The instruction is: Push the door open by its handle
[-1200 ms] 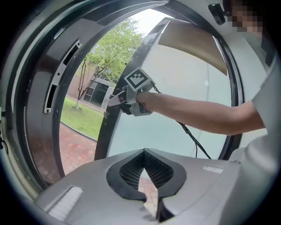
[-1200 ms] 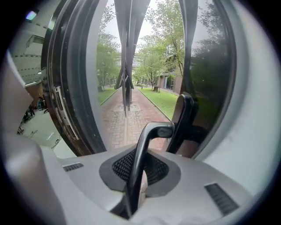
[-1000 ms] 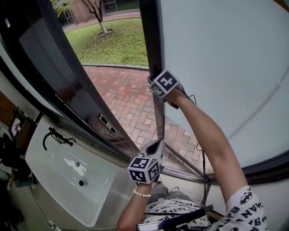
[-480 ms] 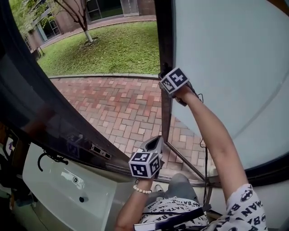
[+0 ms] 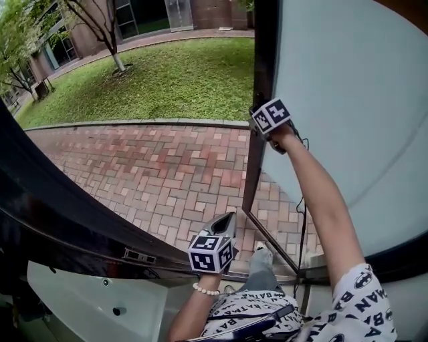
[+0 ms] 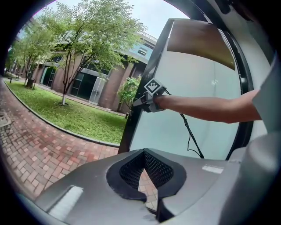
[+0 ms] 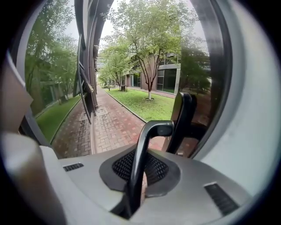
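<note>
Your right gripper (image 7: 139, 184) is clenching the handle (image 7: 147, 145), a black lever that is running up between the two jaws and bending over at its top. The handle is sitting at the free edge of the door (image 5: 348, 100), whose frosted pane is filling the right side of the head view while its dark edge frame (image 5: 259, 133) is standing upright just beside your claw. A thin cable (image 5: 301, 227) is hanging along your right forearm in front of the pane. Your left gripper (image 5: 226, 220) is hovering lower down, near the door's bottom edge, with its jaws closed together and nothing between them; through the small gap behind the pads only paving is showing. A beaded bracelet (image 5: 205, 290) is circling that wrist. Beyond the door's edge the opening is giving onto brick paving (image 5: 167, 167), then a lawn (image 5: 174, 80) with a tree (image 5: 100, 27) and a building (image 5: 214, 10) behind. On the left, a dark glazed panel (image 5: 53, 214) is slanting across the lower corner, and a white basin (image 5: 87, 300) is lying below it. The widest free room is lying between that panel and the door's edge, straight out over the bricks.
</note>
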{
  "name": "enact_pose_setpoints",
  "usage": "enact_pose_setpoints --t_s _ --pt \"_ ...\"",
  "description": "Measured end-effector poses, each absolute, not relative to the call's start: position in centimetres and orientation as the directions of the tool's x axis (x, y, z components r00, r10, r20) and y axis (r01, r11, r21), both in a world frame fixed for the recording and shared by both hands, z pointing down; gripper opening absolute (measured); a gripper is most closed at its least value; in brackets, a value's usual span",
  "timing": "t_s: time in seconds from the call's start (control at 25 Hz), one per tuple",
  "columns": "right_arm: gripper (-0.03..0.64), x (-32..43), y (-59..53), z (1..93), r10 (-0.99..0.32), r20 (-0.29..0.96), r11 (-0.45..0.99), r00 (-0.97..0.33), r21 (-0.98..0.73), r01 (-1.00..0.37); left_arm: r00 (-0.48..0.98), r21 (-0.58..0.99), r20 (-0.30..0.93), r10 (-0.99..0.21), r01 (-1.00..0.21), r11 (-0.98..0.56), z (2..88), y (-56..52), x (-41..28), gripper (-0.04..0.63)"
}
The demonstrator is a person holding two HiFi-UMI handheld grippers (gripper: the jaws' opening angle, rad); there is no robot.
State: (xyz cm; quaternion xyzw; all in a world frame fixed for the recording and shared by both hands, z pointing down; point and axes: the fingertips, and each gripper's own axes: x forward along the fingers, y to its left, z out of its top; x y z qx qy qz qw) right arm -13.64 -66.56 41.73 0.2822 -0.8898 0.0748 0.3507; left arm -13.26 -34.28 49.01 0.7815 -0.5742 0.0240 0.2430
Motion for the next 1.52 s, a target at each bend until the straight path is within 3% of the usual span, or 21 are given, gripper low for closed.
enact_pose_setpoints --t_s 0.36,0.84,1.52 --pt "0.028 -7.7 -74.1 41.8 -0.509 0.67 0.761 -0.541 0.056 -0.647 0.361 0.357 0.323 -0.875 -0.902 -0.24 50.4 -40.7 -13.1 -0.011" --pt "0.028 2.8 -83.3 41.9 -0.611 0.663 0.619 -0.433 0.059 -0.783 0.447 0.368 0.329 -0.832 -0.872 -0.323 50.7 -48.6 -7.9 -0.011" --pt "0.028 16.9 -92.1 41.4 -0.696 0.651 0.441 -0.301 0.058 -0.895 0.444 0.345 0.391 -0.806 -0.883 -0.319 52.0 -58.3 -4.9 -0.011"
